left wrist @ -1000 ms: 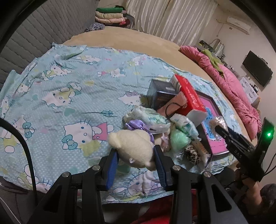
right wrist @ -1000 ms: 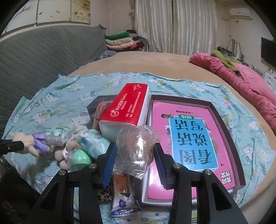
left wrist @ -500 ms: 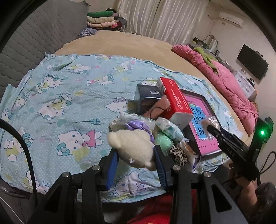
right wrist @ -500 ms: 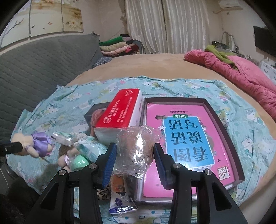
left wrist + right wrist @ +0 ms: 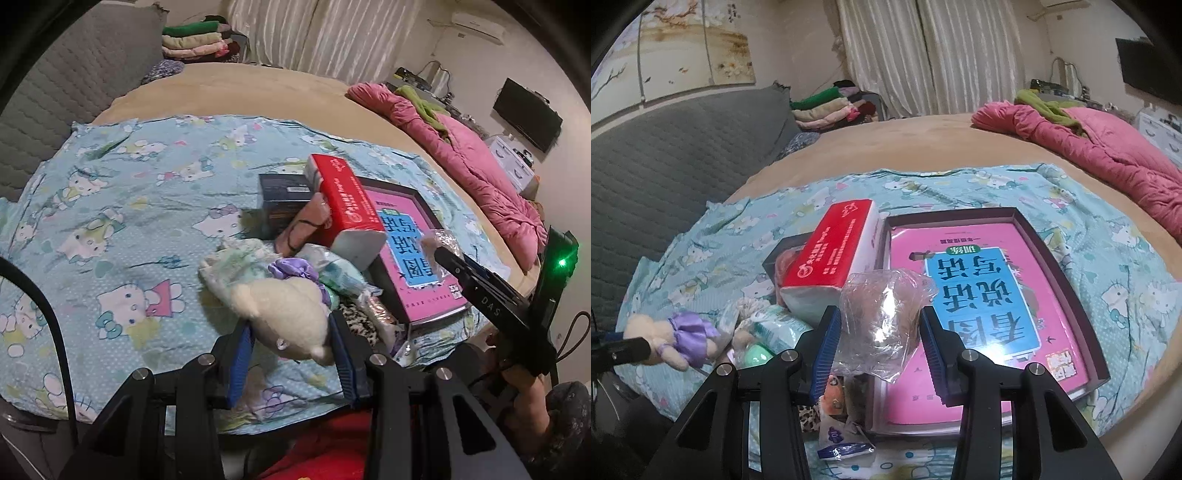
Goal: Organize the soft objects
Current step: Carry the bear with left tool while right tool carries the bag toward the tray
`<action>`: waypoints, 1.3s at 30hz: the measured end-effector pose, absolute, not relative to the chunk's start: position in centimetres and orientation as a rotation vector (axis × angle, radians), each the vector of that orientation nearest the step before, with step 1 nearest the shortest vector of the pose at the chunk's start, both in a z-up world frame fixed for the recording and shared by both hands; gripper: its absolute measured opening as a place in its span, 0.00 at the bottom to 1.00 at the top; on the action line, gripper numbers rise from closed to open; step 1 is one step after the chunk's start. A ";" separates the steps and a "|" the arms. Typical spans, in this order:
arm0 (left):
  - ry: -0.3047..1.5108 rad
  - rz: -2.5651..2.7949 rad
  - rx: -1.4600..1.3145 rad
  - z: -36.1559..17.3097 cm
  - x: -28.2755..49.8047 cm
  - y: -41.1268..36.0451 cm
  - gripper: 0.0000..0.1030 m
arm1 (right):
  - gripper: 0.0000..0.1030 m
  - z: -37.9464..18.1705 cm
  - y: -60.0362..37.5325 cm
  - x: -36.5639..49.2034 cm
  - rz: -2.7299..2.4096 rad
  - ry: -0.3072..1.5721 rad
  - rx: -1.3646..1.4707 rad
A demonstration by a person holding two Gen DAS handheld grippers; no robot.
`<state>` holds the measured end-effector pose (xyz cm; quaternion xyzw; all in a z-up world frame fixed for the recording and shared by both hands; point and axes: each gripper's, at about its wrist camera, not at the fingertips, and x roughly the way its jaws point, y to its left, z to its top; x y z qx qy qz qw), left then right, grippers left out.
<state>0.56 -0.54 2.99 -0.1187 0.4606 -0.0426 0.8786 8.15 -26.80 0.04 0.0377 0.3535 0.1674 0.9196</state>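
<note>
Gripping plush bear (image 5: pixel 284 317) in left gripper (image 5: pixel 291 354) jaws | right gripper (image 5: pixel 879 350) jaws clamped on plastic bag (image 5: pixel 882 325) | both above bedsheet (image 5: pixel 147 206) clutter

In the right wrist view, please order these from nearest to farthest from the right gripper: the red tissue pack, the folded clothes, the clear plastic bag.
1. Clear plastic bag, held between the jaws of the right gripper.
2. Red tissue pack, just behind and to the left, on the blue sheet.
3. Folded clothes, stacked far back by the curtain.
</note>
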 end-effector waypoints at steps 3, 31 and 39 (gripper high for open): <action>0.945 -0.112 -0.230 3.7 1.4 -1.7 0.40 | 0.44 0.4 -27.5 8.2 0.332 0.711 0.093; 0.899 -0.285 -0.151 4.2 11.1 -16.8 0.40 | 0.44 -0.2 -38.9 10.3 0.045 0.692 0.281; 0.960 -0.298 -0.108 0.9 12.7 -19.2 0.40 | 0.44 -2.1 -39.2 11.2 0.040 0.777 0.273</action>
